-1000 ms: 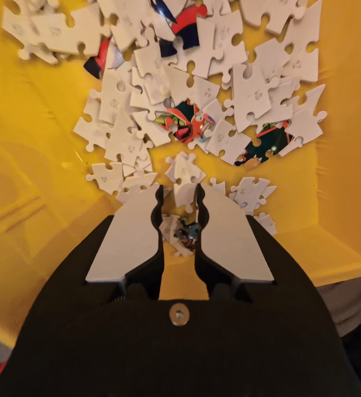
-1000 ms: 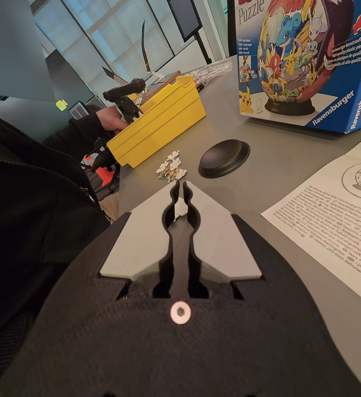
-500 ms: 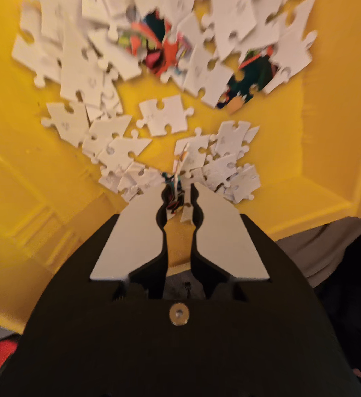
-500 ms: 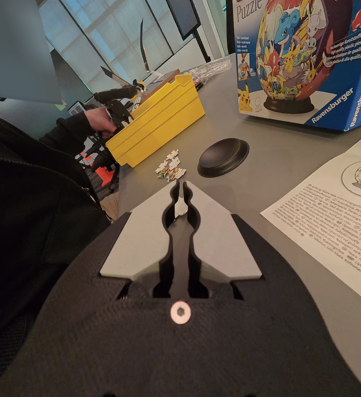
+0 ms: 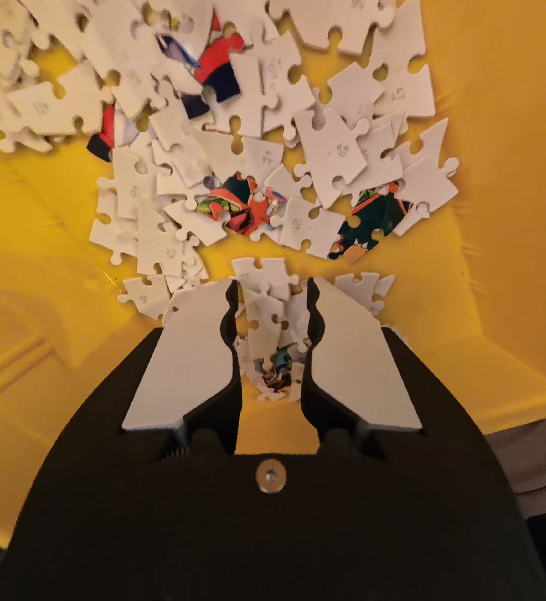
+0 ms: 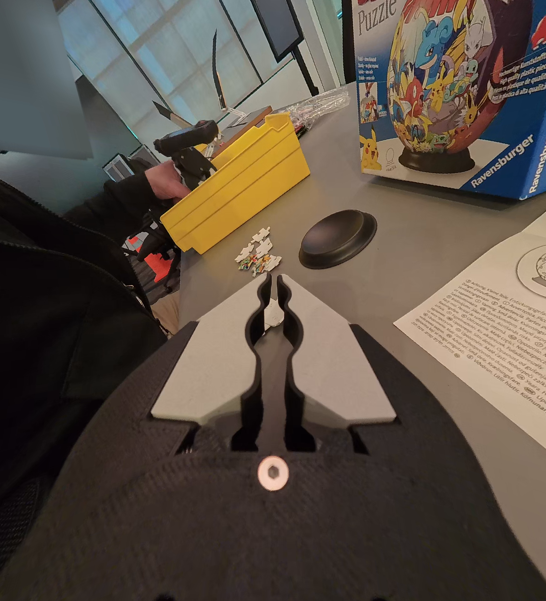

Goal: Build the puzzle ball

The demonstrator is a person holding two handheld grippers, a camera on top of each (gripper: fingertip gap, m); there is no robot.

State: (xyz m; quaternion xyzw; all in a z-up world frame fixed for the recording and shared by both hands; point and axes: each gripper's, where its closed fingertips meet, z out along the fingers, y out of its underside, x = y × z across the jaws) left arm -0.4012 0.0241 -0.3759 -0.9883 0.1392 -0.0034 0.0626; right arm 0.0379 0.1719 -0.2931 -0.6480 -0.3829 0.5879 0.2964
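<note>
In the left wrist view my left gripper (image 5: 271, 282) is open and low inside the yellow bin (image 5: 499, 227), over a heap of puzzle pieces (image 5: 265, 136), mostly white side up, a few colourful. Some pieces (image 5: 265, 328) lie between its fingers, not gripped. My right gripper (image 6: 274, 277) is shut on a white puzzle piece (image 6: 273, 314) above the grey table. The right wrist view also shows the left gripper (image 6: 187, 153), held by a hand at the near end of the bin (image 6: 242, 192). A small cluster of joined pieces (image 6: 258, 257) lies on the table beside the black round stand (image 6: 338, 239).
The blue puzzle box (image 6: 460, 97) stands at the back right. A printed instruction sheet (image 6: 493, 341) lies at the right. A person's black jacket (image 6: 53, 309) fills the left. A clear plastic bag (image 6: 317, 104) lies behind the bin. One gripper's finger ends stand about 45 centimetres off the other's.
Half a second ago the left jaws were narrower around a piece standing on edge, farther back. Now they are wide open, farther forward over the heap. The right gripper has barely moved.
</note>
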